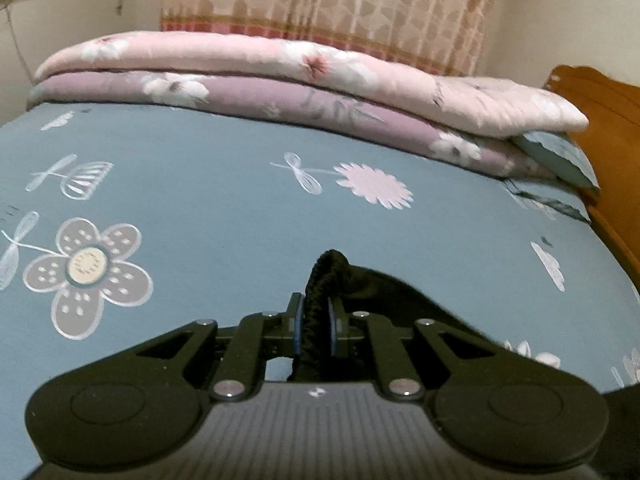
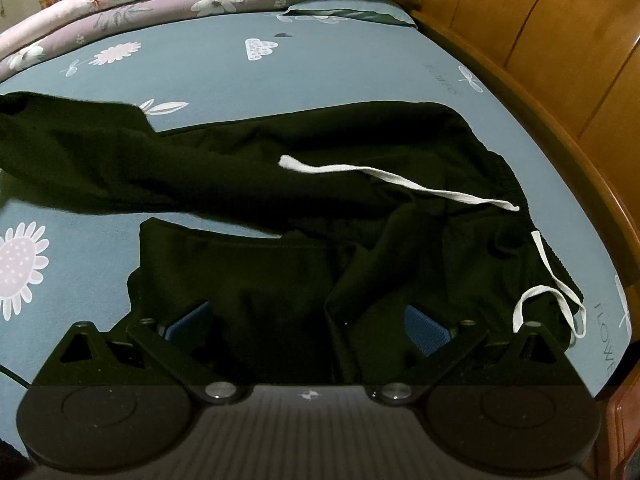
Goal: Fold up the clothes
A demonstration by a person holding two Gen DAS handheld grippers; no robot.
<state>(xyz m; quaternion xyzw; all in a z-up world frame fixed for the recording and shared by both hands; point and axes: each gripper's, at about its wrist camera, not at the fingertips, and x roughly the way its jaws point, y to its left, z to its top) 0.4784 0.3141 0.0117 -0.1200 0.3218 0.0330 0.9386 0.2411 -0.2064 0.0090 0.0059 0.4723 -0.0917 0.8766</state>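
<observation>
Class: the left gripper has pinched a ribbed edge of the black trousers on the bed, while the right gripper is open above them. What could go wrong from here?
1. The left gripper holds only a narrow bunch of the black trousers; the fabric might slip free when pulled.
2. The white drawstring lies loose across the cloth and loops near the right gripper; it could snag or get folded in.
3. The trousers are rumpled near the waistband, so creases may be folded in.
</observation>
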